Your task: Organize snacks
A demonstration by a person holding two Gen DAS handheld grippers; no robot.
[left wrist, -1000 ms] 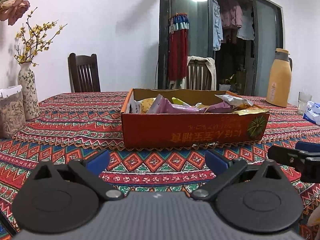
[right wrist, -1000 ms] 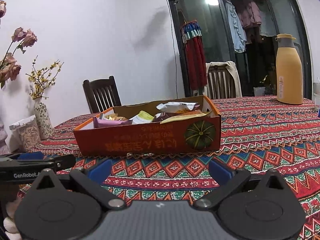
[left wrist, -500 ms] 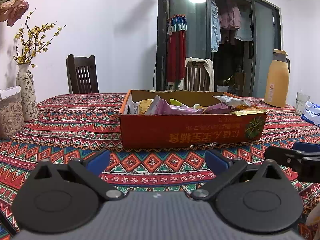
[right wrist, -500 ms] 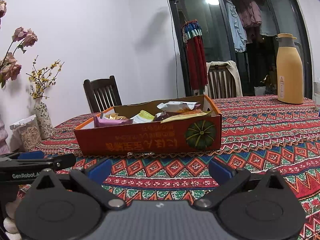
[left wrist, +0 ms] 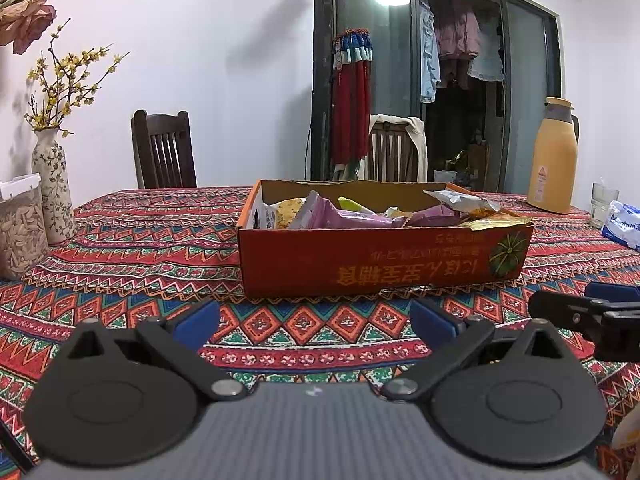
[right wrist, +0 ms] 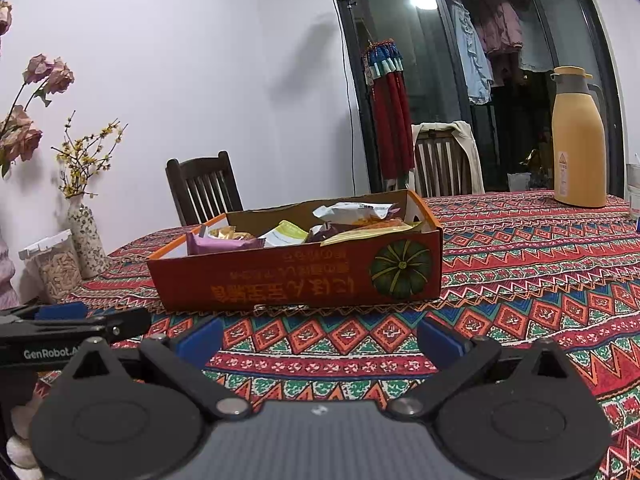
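While both grippers hover low over the patterned red cloth-covered surface, the left gripper and right gripper are each spread wide and empty — just short of the shallow orange cardboard box, which holds the crinkled snack packets.

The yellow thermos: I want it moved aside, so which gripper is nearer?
Right. The right gripper sits on the yellow thermos side; the left gripper is farther across.

A red cardboard box bears gold lettering and a green pumpkin print. The worktop cloth shows red, blue and green zigzags. A jug is mustard yellow.
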